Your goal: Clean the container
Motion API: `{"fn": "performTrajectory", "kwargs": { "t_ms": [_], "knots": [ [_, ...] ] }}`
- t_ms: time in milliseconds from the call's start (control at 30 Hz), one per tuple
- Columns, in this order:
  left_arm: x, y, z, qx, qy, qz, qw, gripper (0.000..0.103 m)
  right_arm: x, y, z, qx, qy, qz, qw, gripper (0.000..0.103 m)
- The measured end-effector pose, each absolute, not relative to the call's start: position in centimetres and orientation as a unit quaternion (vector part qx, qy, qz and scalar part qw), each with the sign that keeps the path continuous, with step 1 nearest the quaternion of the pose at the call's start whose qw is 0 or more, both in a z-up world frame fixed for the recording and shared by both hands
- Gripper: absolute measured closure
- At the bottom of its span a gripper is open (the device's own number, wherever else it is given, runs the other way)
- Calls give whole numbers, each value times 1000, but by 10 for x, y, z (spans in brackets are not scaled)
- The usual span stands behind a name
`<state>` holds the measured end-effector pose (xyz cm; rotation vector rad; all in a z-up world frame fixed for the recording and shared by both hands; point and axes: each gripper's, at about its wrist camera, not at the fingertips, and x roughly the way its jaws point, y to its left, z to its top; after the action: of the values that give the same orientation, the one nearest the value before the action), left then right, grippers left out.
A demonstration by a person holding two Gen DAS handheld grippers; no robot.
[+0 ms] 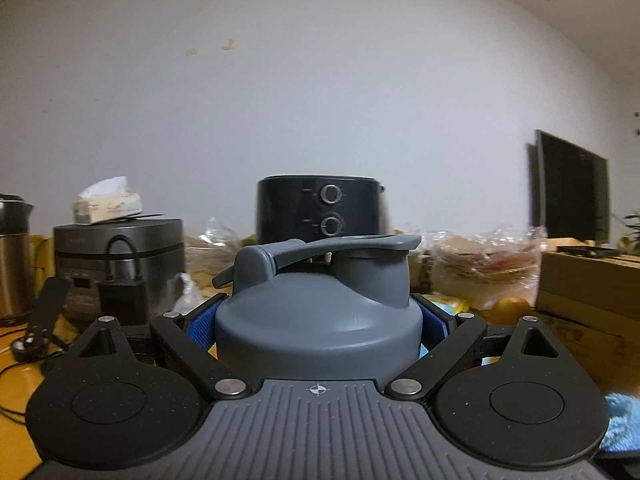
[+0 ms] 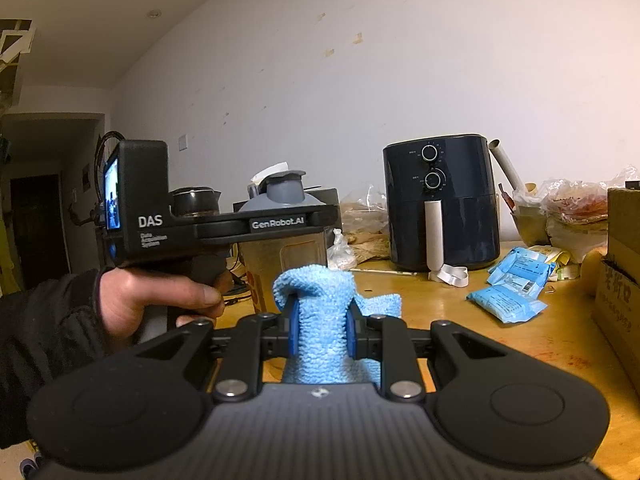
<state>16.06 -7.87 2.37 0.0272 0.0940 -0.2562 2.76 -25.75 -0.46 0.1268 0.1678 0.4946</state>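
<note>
Ahead of you sits the dark air fryer point(image 2: 440, 200), blue packets point(image 2: 510, 288) lying beside it, a rice cooker point(image 1: 120, 264) further left.

The left gripper point(image 2: 280, 224) housing reads "DAS" and "GenRobot.AI".

Air fryer point(image 2: 442, 200) blocks rear; bare table point(image 2: 448, 304) in front

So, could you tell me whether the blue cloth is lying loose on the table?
No, the blue cloth is clamped in the right hand-held gripper.
</note>
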Motion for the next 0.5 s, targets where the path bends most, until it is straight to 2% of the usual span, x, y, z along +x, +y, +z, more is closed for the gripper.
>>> {"fn": "performTrajectory", "kwargs": {
  "t_ms": [500],
  "knots": [
    [172,-51,20,17,48,-257,965,8,28,-257,-5,61,83,247,964,82]
  ]
}}
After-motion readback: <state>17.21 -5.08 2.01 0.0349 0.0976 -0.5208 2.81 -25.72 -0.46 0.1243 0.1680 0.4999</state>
